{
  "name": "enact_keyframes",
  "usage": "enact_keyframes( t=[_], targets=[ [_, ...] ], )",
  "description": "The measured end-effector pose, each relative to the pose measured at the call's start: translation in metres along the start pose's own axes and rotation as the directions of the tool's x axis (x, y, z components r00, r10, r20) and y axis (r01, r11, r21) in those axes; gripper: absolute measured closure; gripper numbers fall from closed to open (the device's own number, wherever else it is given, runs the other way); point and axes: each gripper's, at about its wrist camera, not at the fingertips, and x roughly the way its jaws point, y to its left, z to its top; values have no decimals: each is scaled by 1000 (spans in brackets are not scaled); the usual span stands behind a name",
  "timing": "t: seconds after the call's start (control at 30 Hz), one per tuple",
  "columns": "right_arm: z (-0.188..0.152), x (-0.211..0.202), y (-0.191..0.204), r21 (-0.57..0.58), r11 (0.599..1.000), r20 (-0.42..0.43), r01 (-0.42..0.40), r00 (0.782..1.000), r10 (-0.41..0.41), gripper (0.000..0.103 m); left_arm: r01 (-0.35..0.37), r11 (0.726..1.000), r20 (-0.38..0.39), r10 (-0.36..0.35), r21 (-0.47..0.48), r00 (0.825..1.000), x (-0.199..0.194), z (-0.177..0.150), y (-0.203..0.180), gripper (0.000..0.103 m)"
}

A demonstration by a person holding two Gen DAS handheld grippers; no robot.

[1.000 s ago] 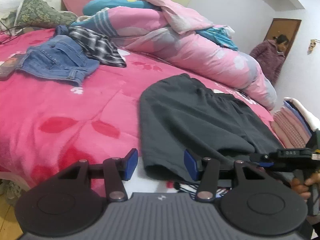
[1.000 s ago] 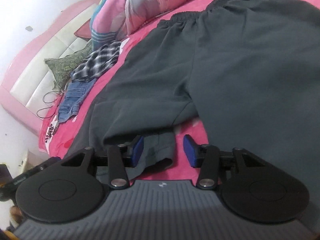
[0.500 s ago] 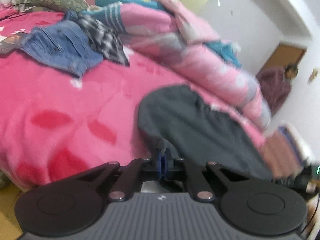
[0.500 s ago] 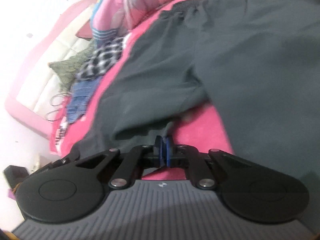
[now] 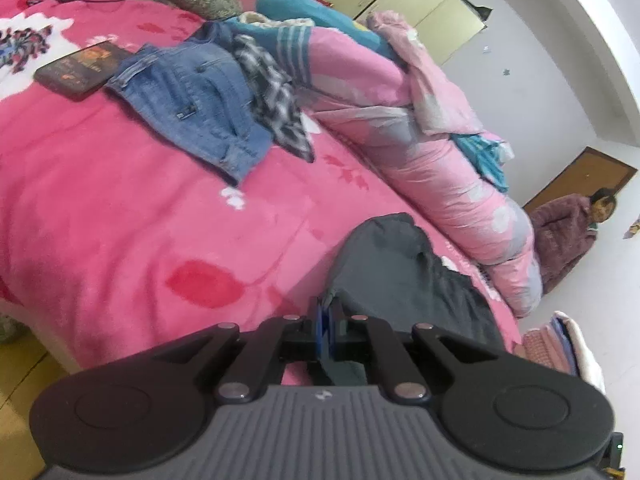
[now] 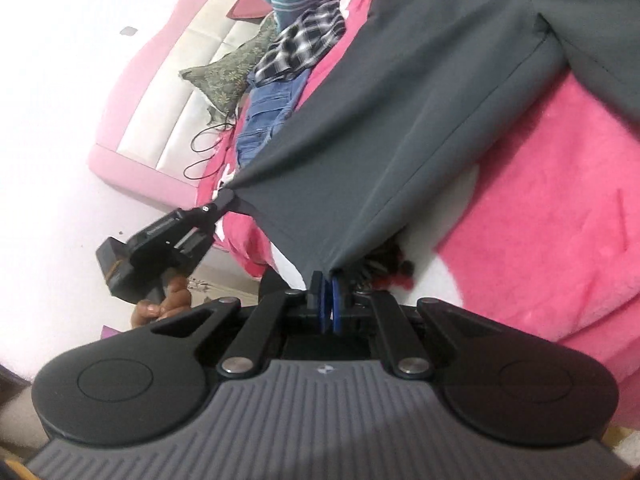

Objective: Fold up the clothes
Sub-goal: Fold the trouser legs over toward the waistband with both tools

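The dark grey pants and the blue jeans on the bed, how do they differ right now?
The dark grey pants are plain and pulled taut off the bed, pinched by the left gripper and the right gripper. The blue jeans are stitched denim lying crumpled and untouched, partly under a plaid garment. Both are on the pink blanket.

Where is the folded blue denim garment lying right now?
In the left wrist view, the denim garment lies upper left on the pink bedspread, between a dark book and a checked garment.

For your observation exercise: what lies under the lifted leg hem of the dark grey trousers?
Under the raised hem of the dark grey trousers, held by both grippers, the pink blanket and a white patch with a dark red print show. What lies beneath the rest of the trousers is covered.
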Motion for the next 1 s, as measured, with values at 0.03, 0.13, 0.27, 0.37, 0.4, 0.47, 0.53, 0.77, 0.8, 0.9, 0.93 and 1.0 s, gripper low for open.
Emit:
enact_keyframes(
  t=[0.03, 0.13, 0.27, 0.37, 0.4, 0.47, 0.53, 0.77, 0.8, 0.9, 0.93, 1.0],
  targets=[
    [-1, 0, -2, 8, 1000, -4, 1, 1000, -1, 101, -8, 1000, -7, 8, -7, 1000, 2, -1, 4, 100],
    [-5, 3, -6, 35, 999, -19, 10, 1000, -9, 101, -14, 1000, -20, 14, -16, 1000, 6, -6, 9, 100],
    [-2, 0, -5, 35, 999, 1, -9, 1000, 9, 101, -2, 1000, -5, 2, -1, 1000, 3, -6, 4, 100],
    [3, -4, -4, 25, 999, 24, -31, 999, 30, 101, 12, 1000, 9, -12, 6, 1000, -1, -2, -3, 100],
    [7, -7, -2, 19, 999, 38, -42, 998, 42, 101, 23, 1000, 15, -23, 11, 1000, -3, -1, -6, 100],
    [16, -14, 0, 5, 998, 70, -63, 996, 63, 101, 42, 999, 25, -43, 23, 999, -4, 4, -16, 100],
    [27, -25, 3, -10, 997, 111, -81, 990, 81, 101, 70, 997, 31, -71, 24, 997, -4, 11, -25, 100],
    [86, -67, -2, -47, 990, 245, -132, 959, 140, 101, 159, 987, 36, -160, 30, 986, 31, 54, -72, 99],
    [96, -72, -5, -48, 989, 261, -138, 954, 145, 101, 163, 986, 34, -164, 37, 986, 40, 61, -80, 99],
    [129, -82, -19, -39, 987, 304, -156, 939, 161, 101, 171, 984, 26, -173, 56, 985, 71, 82, -101, 99],
    [141, -82, -26, -25, 986, 317, -164, 934, 163, 101, 176, 983, 22, -177, 59, 984, 83, 89, -108, 99],
    [164, -82, -41, 4, 984, 343, -179, 924, 167, 101, 172, 983, 2, -172, 65, 985, 110, 100, -119, 99]
  ],
)
